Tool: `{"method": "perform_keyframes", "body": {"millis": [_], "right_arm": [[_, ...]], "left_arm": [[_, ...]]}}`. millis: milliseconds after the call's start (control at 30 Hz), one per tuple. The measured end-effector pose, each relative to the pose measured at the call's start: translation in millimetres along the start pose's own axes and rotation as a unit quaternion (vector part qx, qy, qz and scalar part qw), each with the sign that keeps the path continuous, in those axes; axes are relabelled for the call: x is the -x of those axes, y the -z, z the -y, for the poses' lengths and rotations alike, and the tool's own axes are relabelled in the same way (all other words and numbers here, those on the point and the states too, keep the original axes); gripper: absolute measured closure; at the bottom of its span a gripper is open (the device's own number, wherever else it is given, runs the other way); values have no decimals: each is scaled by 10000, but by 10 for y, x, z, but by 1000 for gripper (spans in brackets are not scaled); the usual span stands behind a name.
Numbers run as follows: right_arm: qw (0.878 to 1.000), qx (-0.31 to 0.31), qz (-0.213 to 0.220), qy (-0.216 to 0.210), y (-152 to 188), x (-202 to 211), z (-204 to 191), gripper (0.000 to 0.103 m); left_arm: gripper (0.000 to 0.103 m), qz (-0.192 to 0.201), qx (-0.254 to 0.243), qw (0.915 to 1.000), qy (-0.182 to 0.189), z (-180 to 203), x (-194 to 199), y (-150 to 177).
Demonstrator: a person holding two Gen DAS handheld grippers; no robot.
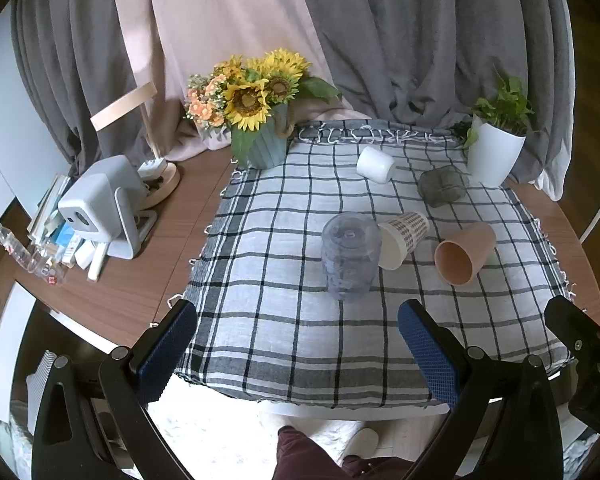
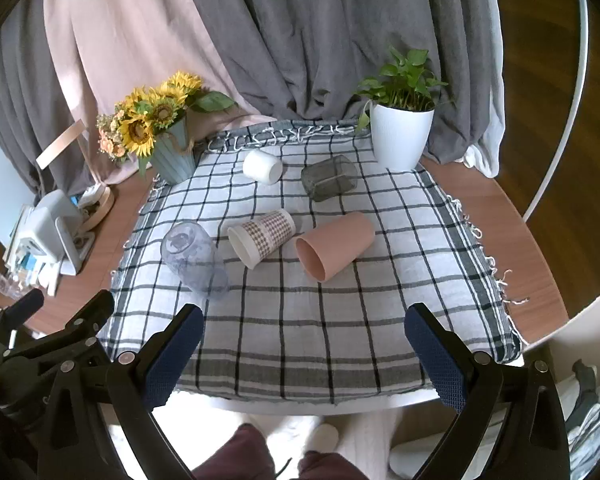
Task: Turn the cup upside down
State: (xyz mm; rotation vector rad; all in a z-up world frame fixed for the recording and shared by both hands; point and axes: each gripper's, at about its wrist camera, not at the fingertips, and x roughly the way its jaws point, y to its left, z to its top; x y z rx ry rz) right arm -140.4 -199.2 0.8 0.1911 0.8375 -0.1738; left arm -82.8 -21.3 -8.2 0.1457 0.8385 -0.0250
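Both the left gripper (image 1: 298, 344) and right gripper (image 2: 304, 346) hung open and empty. The clear bluish plastic cup (image 1: 350, 256) stood inverted on the checked cloth (image 1: 284, 344); the patterned paper cup (image 2: 262, 236) and pink cup (image 2: 334, 246), lying sideways, could roll if nudged.

On the checked cloth (image 1: 284, 332) covering the counter (image 1: 140, 280), a clear blue-tinted cup (image 1: 350, 258) stands upside down. Just right of it, a houndstooth paper cup (image 1: 404, 240) and a peach cup (image 1: 464, 258) lie on their sides. Farther back lie a white cup (image 1: 375, 165) and a grey glass (image 1: 440, 186). The left claw (image 1: 298, 344) hangs wide apart and empty near the cloth's front edge.
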Motion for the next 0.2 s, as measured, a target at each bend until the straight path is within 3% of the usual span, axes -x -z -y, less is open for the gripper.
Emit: {"method": "perform_keyframes", "body": {"millis": [200], "right_arm": [[10000,-7,-11,-1,0,-13,7,2]], "left_arm": [[0,-18,-8,10000,-10,-10,-9,3]]}}
